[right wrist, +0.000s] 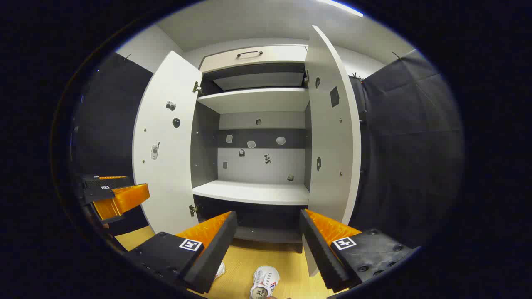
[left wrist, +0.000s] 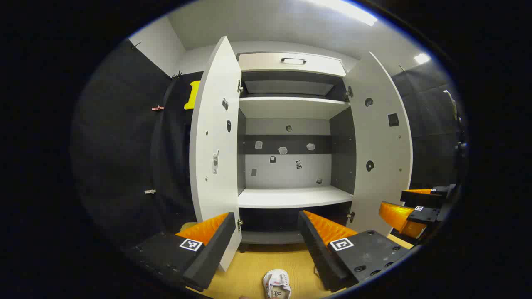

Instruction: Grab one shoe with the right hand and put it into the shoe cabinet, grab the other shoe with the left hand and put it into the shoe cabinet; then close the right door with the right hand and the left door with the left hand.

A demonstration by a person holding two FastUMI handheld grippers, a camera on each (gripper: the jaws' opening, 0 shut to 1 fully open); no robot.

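The white shoe cabinet (left wrist: 291, 197) stands ahead with both doors swung wide; its shelf (right wrist: 253, 192) is bare. A white shoe (left wrist: 277, 284) lies on the yellow floor just below and between the fingers of my left gripper (left wrist: 266, 232), which is open and holds nothing. A sliver of a second shoe (left wrist: 316, 272) peeks out beside its right finger. In the right gripper view, one white shoe (right wrist: 264, 282) lies below my open right gripper (right wrist: 268, 234), and part of another shoe (right wrist: 220, 270) shows by the left finger. Each gripper hangs above the shoes without touching them.
The left door (left wrist: 216, 145) and right door (left wrist: 380, 158) flank the opening. A drawer with a handle (left wrist: 293, 61) tops the cabinet. The right gripper (left wrist: 392, 199) hovers at the far right of the left gripper view; the left gripper (right wrist: 137, 182) sits at the left of the right gripper view.
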